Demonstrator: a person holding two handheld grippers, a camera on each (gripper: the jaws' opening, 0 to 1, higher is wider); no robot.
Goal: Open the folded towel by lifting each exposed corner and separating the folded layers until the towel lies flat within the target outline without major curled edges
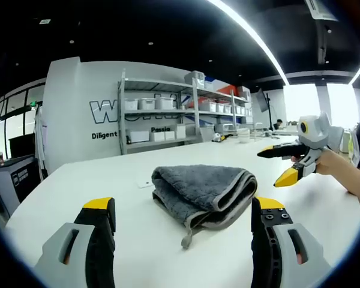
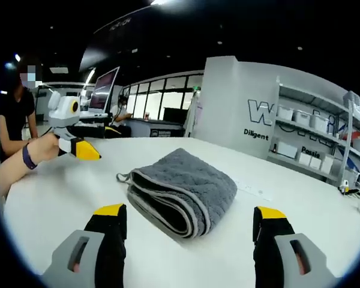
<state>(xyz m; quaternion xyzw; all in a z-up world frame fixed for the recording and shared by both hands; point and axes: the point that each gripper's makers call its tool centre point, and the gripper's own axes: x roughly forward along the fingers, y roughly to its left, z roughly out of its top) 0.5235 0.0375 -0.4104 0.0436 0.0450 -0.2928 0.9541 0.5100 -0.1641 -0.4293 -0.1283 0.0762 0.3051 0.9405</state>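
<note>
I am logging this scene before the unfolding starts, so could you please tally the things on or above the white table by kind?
Folded grey towel: 1
Hand-held grippers: 2, the left hand-held gripper and the right hand-held gripper, both with jaws apart and holding nothing
White table: 1
Total: 4

The grey wall (image 1: 78,114) behind the shelving is carrying large white outlined letters starting with "W", the rest being hidden by the shelf unit (image 1: 162,114). Beneath them, smaller dark words are reading "Diligent" and, between the shelves, "Passio", cut off. In the right gripper view the same wall (image 2: 240,102) is showing "W" and "Diligent" again.
</note>
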